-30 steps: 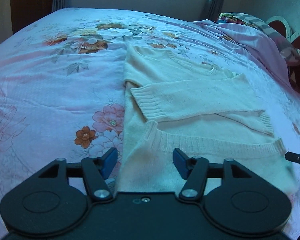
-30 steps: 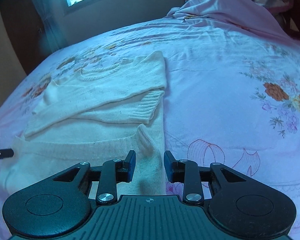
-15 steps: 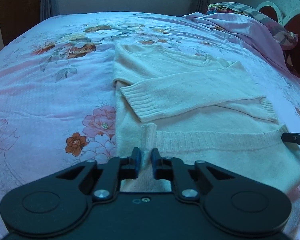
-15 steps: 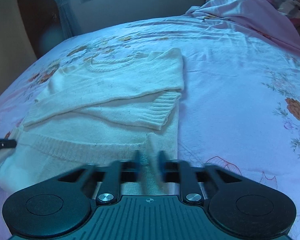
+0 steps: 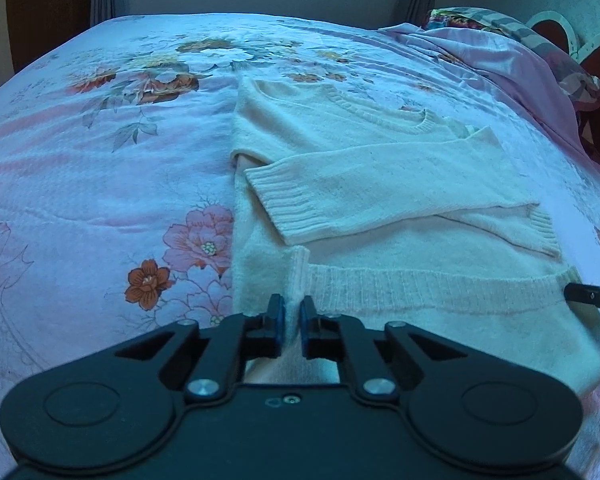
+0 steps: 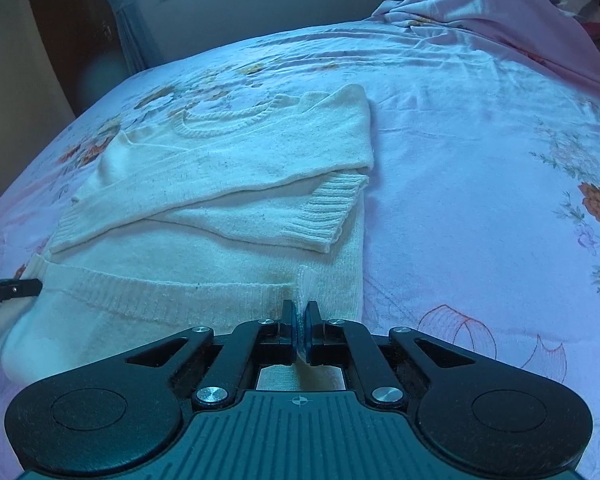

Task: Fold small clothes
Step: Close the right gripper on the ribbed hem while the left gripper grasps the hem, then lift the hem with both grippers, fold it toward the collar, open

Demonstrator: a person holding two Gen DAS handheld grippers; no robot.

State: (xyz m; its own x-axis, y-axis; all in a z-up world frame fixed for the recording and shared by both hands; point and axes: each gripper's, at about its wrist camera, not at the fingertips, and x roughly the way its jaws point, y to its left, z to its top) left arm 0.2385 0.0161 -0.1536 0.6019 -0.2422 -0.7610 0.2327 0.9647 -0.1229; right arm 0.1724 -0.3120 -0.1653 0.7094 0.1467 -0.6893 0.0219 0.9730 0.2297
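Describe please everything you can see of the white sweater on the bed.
The sweater is cream knit with ribbed neckline, cuffs and hem. It lies flat on the floral bedsheet, both sleeves folded across the chest. The hem band is turned up: the left gripper pinches one corner, the right gripper the other.

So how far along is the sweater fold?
Done: both sleeves lie crossed over the sweater chest. In hand: left gripper and right gripper are each shut on a corner of the ribbed hem, which is lifted toward the chest. Left: carrying the hem up to the collar.
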